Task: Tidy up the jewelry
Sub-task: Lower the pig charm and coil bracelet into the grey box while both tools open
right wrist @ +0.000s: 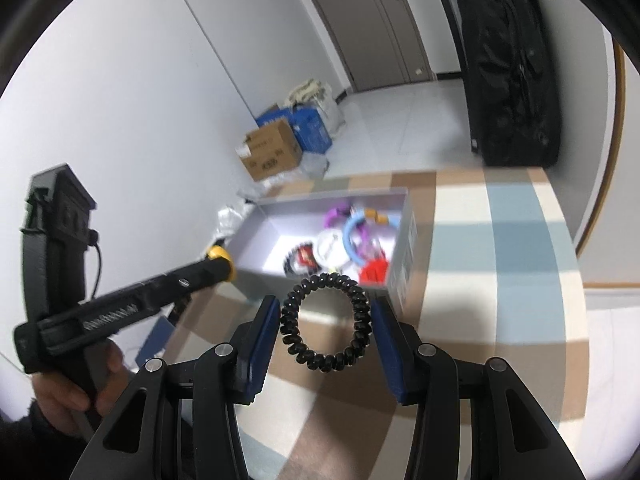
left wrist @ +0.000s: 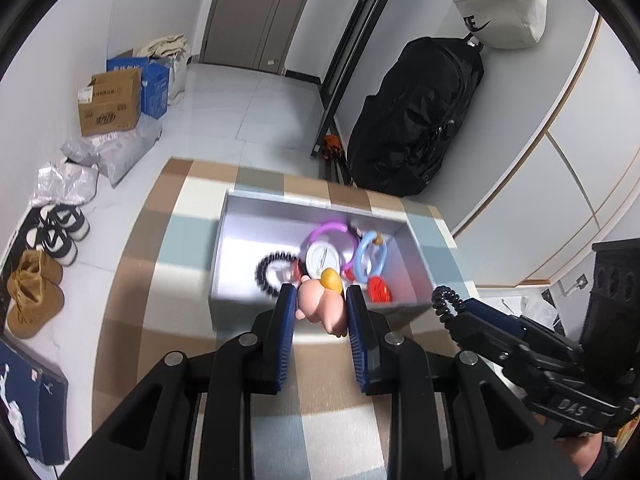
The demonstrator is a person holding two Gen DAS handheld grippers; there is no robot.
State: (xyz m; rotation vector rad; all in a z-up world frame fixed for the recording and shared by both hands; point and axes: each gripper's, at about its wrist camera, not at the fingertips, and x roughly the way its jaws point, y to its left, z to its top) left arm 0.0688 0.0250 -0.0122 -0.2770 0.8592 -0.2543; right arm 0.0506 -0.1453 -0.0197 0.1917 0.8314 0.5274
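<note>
Before the box's (left wrist: pixel 316 298) near rim, left claw (left wrist: pixel 320 304) grips pink toy (left wrist: pixel 322 306); right claw (right wrist: pixel 325 322) clasps black coil (right wrist: pixel 325 322).

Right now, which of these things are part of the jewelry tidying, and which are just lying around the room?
Part of the job:
- pink figure charm in the left gripper
- black coil band in the right gripper
- grey box of trinkets

Just lying about:
- cardboard box
- black bag
- brown boots
</note>
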